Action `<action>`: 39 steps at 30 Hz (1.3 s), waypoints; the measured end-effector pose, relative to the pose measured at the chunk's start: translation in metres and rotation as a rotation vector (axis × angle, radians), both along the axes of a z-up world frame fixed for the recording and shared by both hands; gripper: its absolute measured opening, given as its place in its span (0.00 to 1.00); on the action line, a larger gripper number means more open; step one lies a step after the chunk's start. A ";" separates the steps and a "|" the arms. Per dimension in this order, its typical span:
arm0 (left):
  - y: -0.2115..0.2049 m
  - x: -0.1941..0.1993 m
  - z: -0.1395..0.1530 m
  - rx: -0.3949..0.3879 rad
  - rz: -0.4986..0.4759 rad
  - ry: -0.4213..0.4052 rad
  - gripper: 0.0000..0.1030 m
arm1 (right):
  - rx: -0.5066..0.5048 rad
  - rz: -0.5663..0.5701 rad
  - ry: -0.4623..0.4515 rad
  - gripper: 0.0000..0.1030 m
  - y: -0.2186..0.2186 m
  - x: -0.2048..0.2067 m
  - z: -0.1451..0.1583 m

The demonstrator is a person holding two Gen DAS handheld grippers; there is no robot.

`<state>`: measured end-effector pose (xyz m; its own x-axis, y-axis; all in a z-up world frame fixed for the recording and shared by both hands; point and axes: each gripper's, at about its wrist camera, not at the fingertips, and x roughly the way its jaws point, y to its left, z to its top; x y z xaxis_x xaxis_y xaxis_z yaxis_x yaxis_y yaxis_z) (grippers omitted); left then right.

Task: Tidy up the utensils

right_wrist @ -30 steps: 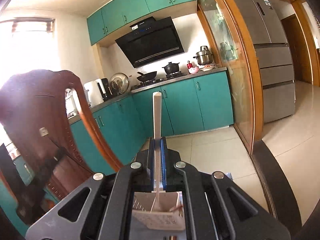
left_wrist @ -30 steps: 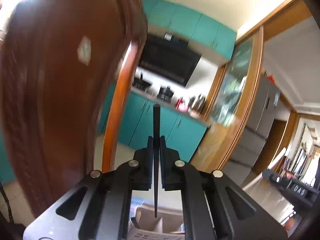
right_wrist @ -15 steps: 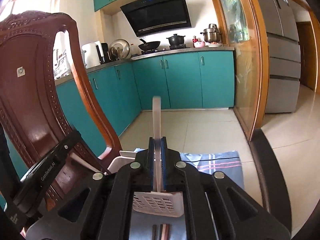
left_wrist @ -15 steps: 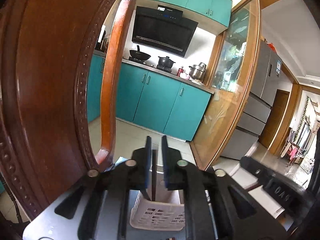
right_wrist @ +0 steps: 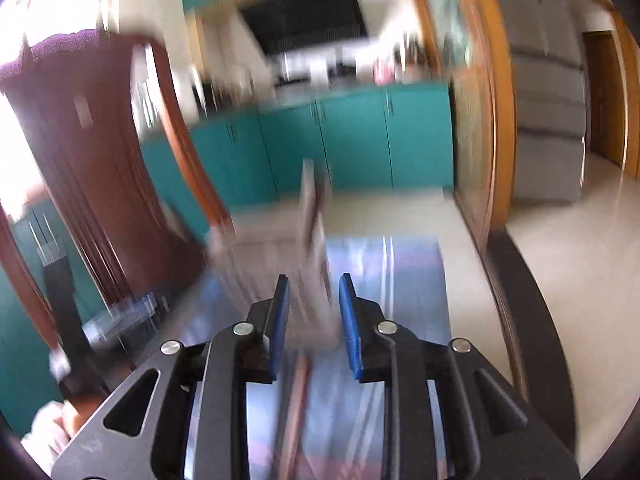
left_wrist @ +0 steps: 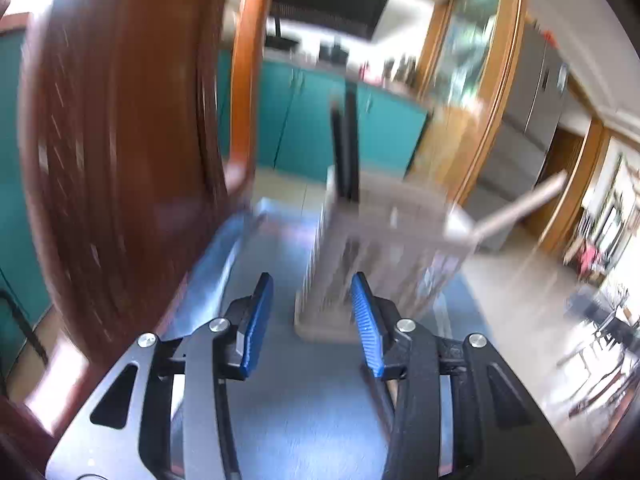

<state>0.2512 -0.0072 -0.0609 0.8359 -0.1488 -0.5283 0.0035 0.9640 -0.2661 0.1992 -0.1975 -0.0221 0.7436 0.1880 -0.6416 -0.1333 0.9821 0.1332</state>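
Note:
Both views are motion-blurred. A white perforated utensil basket (left_wrist: 380, 256) stands on a blue cloth (left_wrist: 304, 392) just beyond my left gripper (left_wrist: 312, 316), which is open and empty. A black utensil (left_wrist: 345, 148) stands upright in the basket and a pale handle (left_wrist: 524, 208) leans out to its right. My right gripper (right_wrist: 314, 324) is open and empty too, close in front of the basket (right_wrist: 280, 256), where the pale utensil (right_wrist: 314, 200) stands. Dark chopsticks (right_wrist: 296, 412) lie on the cloth under the right gripper.
A dark wooden chair back (left_wrist: 120, 152) rises at the left, close to the basket; it also shows in the right wrist view (right_wrist: 100, 160). Teal kitchen cabinets (right_wrist: 360, 140) and a tiled floor (right_wrist: 572, 264) lie beyond the table edge.
Both grippers have opened and let go of their utensils, which now stand in the basket. Both grippers have pulled back and tilted down toward the cloth.

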 end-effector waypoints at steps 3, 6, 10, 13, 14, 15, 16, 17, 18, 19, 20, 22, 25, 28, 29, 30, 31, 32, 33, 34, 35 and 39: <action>-0.004 0.005 -0.020 -0.007 -0.043 0.079 0.40 | 0.003 0.036 0.210 0.25 0.015 0.022 -0.050; -0.009 0.005 -0.027 0.032 -0.047 0.100 0.43 | 0.007 0.061 0.319 0.25 0.029 0.036 -0.082; -0.007 0.003 -0.029 0.037 -0.054 0.108 0.45 | -0.016 0.057 0.388 0.25 0.039 0.045 -0.104; -0.012 0.003 -0.030 0.049 -0.059 0.113 0.45 | -0.025 0.044 0.408 0.25 0.040 0.048 -0.113; -0.013 0.003 -0.031 0.051 -0.061 0.114 0.45 | -0.026 0.043 0.409 0.25 0.039 0.049 -0.113; -0.017 0.004 -0.033 0.055 -0.063 0.115 0.46 | -0.030 0.041 0.409 0.25 0.039 0.045 -0.115; -0.018 0.004 -0.033 0.060 -0.065 0.114 0.47 | -0.037 0.037 0.412 0.25 0.040 0.046 -0.115; -0.019 0.003 -0.033 0.065 -0.066 0.114 0.47 | -0.036 0.036 0.415 0.25 0.038 0.047 -0.115; -0.020 0.003 -0.033 0.071 -0.069 0.112 0.48 | -0.041 0.035 0.417 0.25 0.039 0.047 -0.115; -0.021 0.002 -0.033 0.077 -0.072 0.110 0.48 | -0.053 0.035 0.416 0.25 0.041 0.047 -0.115; -0.022 0.002 -0.033 0.081 -0.072 0.109 0.48 | -0.064 0.036 0.415 0.25 0.044 0.048 -0.115; -0.023 0.002 -0.032 0.091 -0.072 0.109 0.49 | -0.099 0.037 0.413 0.25 0.048 0.051 -0.117; -0.023 0.002 -0.033 0.094 -0.071 0.112 0.49 | -0.132 0.028 0.392 0.24 0.055 0.053 -0.117; -0.022 0.003 -0.035 0.096 -0.069 0.121 0.49 | -0.053 -0.003 0.415 0.07 0.043 0.056 -0.118; -0.022 0.003 -0.035 0.098 -0.069 0.125 0.49 | -0.020 -0.013 0.423 0.07 0.037 0.056 -0.117; -0.023 0.004 -0.036 0.099 -0.071 0.127 0.49 | -0.020 -0.013 0.423 0.06 0.037 0.056 -0.117; -0.023 0.004 -0.037 0.100 -0.074 0.129 0.49 | 0.006 -0.030 0.425 0.06 0.031 0.055 -0.117; -0.025 0.004 -0.037 0.102 -0.080 0.132 0.49 | 0.020 -0.052 0.419 0.06 0.025 0.053 -0.116; -0.026 0.004 -0.038 0.103 -0.083 0.135 0.49 | 0.036 -0.075 0.415 0.06 0.018 0.051 -0.115; -0.027 0.005 -0.038 0.105 -0.089 0.139 0.49 | 0.056 -0.093 0.416 0.06 0.012 0.049 -0.115; -0.029 0.005 -0.040 0.104 -0.097 0.147 0.49 | 0.086 -0.116 0.422 0.06 0.005 0.047 -0.115; -0.034 0.011 -0.048 0.056 -0.141 0.199 0.53 | 0.149 -0.132 0.448 0.06 -0.014 0.044 -0.117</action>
